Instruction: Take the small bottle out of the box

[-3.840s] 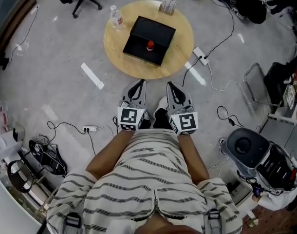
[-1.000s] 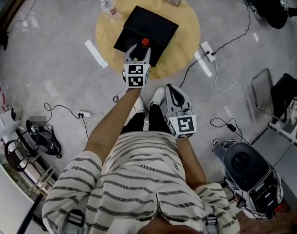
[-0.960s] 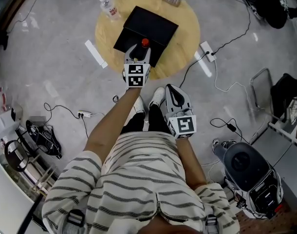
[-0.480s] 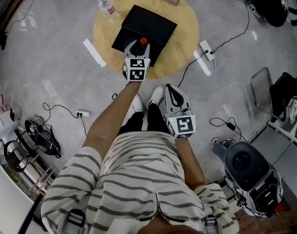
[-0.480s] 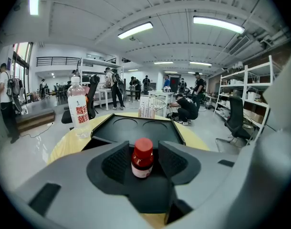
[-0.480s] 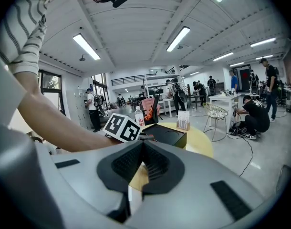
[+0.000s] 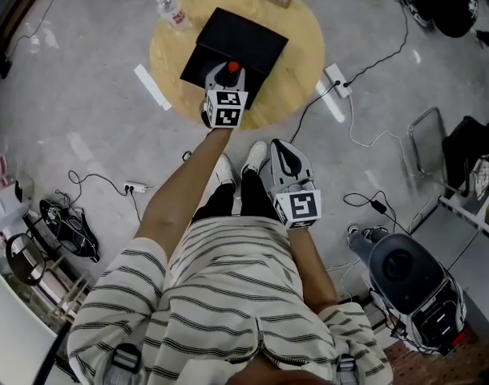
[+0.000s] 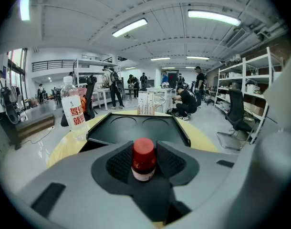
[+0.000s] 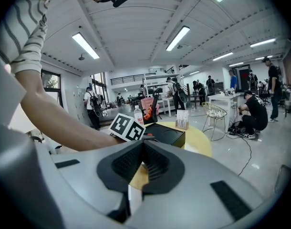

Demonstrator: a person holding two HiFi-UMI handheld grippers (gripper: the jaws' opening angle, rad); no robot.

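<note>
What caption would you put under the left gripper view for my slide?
The left claw, jaws just closing, surrounds the red-capped small bottle in the black box, not squeezing yet.

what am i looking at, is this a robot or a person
No robot: a person holds a two-jaw gripper in each hand. One picture comes from a camera on their head, looking down; the other two come from cameras riding on the grippers. On the round wooden table sit a black box and a water bottle. The left gripper is at the box; its jaws have just been closing around the small red-capped bottle, and whether they press it yet is unclear. The right gripper hangs back, jaws shut, empty.
</note>
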